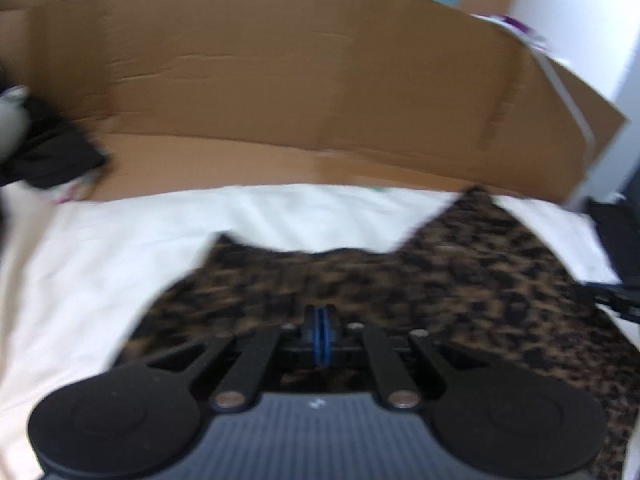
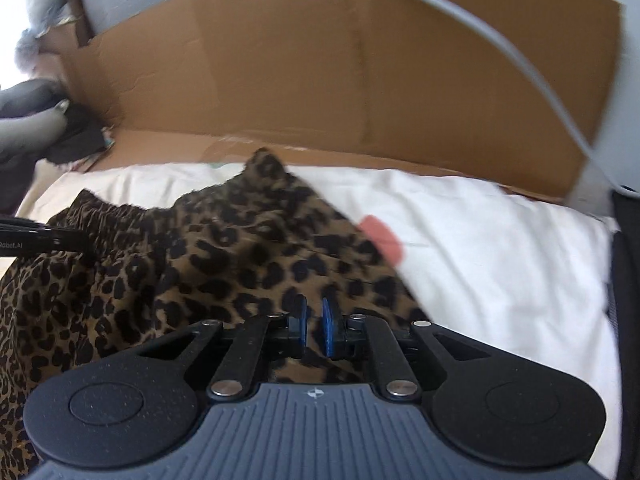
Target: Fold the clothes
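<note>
A leopard-print garment (image 1: pixel 480 280) (image 2: pixel 240 240) lies spread on a white sheet (image 1: pixel 100 260) (image 2: pixel 500 260). In the left wrist view my left gripper (image 1: pixel 320 314) has its blue pads pressed together over the garment's near part, and the picture is blurred. The right wrist view shows that same left gripper (image 2: pixel 86 246) at the left edge, with gathered fabric bunched at its tip. My right gripper (image 2: pixel 315 308) stands over the garment's right part, its blue pads a narrow slit apart with patterned cloth pinched between them. Two pointed corners of the garment rise toward the cardboard.
A big flattened cardboard sheet (image 1: pixel 280 80) (image 2: pixel 360 60) stands along the far edge of the sheet. A dark bundle (image 1: pixel 52 152) (image 2: pixel 76 136) sits at the far left. A white cable (image 2: pixel 480 32) arcs overhead on the right. A pink patch (image 2: pixel 382 236) shows beside the garment.
</note>
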`<state>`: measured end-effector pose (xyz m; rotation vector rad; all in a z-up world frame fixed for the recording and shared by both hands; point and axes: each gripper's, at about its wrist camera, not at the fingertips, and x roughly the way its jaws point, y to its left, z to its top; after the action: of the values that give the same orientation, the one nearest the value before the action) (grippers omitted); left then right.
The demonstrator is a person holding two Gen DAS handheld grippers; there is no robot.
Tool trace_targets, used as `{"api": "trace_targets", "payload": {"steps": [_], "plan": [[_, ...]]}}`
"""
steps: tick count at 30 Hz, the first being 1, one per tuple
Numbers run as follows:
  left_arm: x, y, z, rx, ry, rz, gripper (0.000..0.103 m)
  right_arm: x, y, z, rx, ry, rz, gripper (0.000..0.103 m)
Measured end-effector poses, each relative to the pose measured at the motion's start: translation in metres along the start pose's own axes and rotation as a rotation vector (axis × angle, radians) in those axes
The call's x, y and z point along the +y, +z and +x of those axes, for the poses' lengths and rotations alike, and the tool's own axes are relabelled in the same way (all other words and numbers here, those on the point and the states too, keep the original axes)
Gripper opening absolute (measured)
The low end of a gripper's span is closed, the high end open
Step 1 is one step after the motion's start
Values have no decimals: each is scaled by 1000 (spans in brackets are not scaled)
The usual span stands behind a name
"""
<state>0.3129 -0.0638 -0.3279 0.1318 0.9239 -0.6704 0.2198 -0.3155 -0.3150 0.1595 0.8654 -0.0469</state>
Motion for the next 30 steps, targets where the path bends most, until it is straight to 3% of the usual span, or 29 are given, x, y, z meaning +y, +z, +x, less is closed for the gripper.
{"api": "trace_targets", "payload": {"steps": [4,7,11,15,22,28,30], "plan": [[-29,-2,17,36,-109,77,5,7,3,19,31,8,-8,9],[-39,-4,38,65,-68,122,6,4,5,29,39,-7,10,13],[-32,2,55,48,-52,46,3,-8,5,32,35,-55,35,12],[-29,8,61,27,-43,40,3,-22,5,32,33,-111,64,7],[0,17,32,-37,-5,-35,3,-19,2,29,40,-149,69,6],[29,11,4,-28,23,-23,3,-23,-7,-5,2,-90,160,15],[38,6,3,-6,38,-45,3,-19,-13,-16,-10,-76,175,27]]}}
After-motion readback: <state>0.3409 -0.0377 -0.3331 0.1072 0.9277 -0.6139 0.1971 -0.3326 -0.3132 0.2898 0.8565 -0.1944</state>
